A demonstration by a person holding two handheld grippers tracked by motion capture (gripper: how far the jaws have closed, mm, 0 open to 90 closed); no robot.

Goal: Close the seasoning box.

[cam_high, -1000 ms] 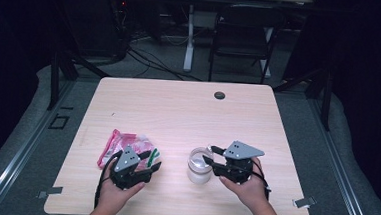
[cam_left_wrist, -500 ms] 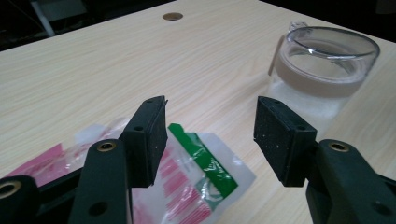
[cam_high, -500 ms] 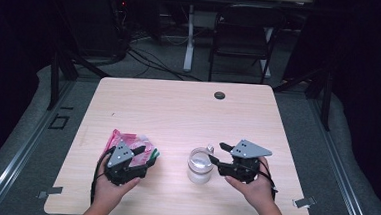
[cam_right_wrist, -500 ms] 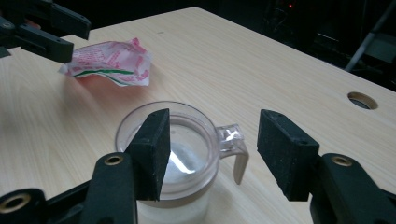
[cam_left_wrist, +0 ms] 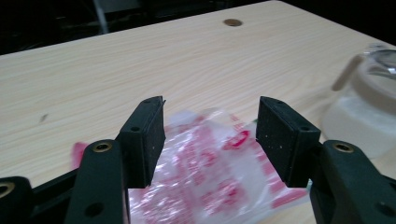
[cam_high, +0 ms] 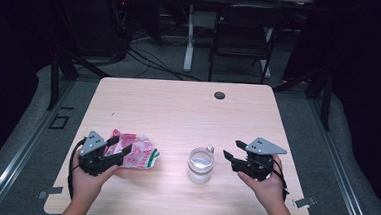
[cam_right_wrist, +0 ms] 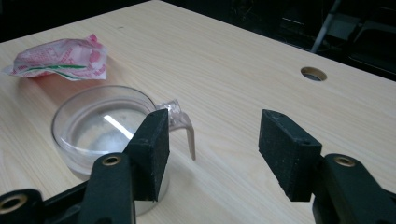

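Two things stood on the table [cam_high: 188, 112], both near its front edge: a crinkled red-and-white bag [cam_high: 136, 153] toward the front-left corner and a clear glass mug [cam_high: 200, 164] mid-front. Bare wood lay between them. The back half lay open apart from a small dark hole [cam_high: 220, 95] by the back edge.

a lab or studio-like workroom: a bare wooden table [cam_high: 178, 112] on grey carpet, dark curtains at both frame sides, tangled cables [cam_high: 141, 54] upper left, a folding chair [cam_high: 243, 35] top centre.
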